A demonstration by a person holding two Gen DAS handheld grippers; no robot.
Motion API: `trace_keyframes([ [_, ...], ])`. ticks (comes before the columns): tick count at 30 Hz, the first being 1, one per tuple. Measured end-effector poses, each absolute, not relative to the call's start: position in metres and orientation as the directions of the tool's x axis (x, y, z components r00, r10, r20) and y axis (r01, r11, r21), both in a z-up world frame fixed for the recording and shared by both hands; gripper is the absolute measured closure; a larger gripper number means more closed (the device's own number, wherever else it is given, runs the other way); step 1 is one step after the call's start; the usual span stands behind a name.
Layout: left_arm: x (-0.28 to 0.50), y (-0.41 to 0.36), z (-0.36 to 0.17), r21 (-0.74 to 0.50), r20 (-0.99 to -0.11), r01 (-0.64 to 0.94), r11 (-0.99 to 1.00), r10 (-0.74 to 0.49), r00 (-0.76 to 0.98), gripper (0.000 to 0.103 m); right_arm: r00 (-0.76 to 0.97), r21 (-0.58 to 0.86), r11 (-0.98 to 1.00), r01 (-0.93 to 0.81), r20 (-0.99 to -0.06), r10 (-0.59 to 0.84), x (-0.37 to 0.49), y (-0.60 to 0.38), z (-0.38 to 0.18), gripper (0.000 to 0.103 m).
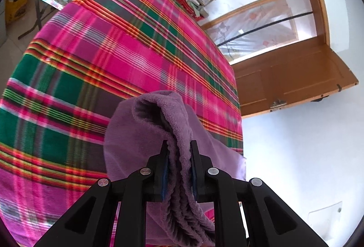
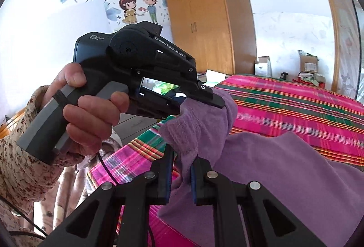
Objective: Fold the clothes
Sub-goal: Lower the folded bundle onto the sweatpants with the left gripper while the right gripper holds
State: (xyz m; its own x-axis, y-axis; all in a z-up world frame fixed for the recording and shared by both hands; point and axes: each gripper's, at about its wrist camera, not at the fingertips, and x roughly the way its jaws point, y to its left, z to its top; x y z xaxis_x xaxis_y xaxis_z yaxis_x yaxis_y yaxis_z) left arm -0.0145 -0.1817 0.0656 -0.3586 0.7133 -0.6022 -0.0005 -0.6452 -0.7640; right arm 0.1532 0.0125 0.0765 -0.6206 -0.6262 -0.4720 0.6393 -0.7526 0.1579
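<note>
I have both grippers clamped on bunched edges of the purple fleece garment [image 2: 261, 167]: the left gripper [image 1: 179, 156] pinches several stacked layers, and the right gripper [image 2: 182, 162] grips a fold just beside it, the cloth trailing down onto the plaid bedspread [image 1: 95, 64]. To do this fold well, I judge I should carry both corners across together, level and taut, and lower them so the edges meet squarely on the bed.

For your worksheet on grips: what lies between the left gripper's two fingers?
A bunched fold of the purple cloth, pinched between the fingers, seen in the left wrist view.
</note>
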Motion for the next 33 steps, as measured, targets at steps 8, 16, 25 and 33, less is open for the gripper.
trace_keyframes([
  [8, -0.024, -0.154, 0.061, -0.75, -0.627, -0.013, -0.662, 0.716, -0.307, 0.086, -0.646, 0.182, -0.786, 0.591, -0.478, -0.596, 0.145, 0.037, 0.073, 0.09],
  [16, -0.029, -0.14, 0.044, -0.733, -0.659, 0.011, -0.681, 0.705, -0.263, 0.086, -0.641, 0.204, -0.804, 0.559, -0.509, -0.575, 0.137, 0.049, 0.056, 0.09],
  [25, -0.033, -0.124, 0.031, -0.73, -0.669, 0.025, -0.683, 0.706, -0.233, 0.083, -0.632, 0.224, -0.827, 0.515, -0.552, -0.544, 0.129, 0.065, 0.037, 0.089],
  [33, -0.029, -0.124, 0.028, -0.755, -0.641, 0.032, -0.655, 0.727, -0.246, 0.077, -0.604, 0.276, -0.83, 0.484, -0.581, -0.545, 0.12, 0.08, 0.023, 0.088],
])
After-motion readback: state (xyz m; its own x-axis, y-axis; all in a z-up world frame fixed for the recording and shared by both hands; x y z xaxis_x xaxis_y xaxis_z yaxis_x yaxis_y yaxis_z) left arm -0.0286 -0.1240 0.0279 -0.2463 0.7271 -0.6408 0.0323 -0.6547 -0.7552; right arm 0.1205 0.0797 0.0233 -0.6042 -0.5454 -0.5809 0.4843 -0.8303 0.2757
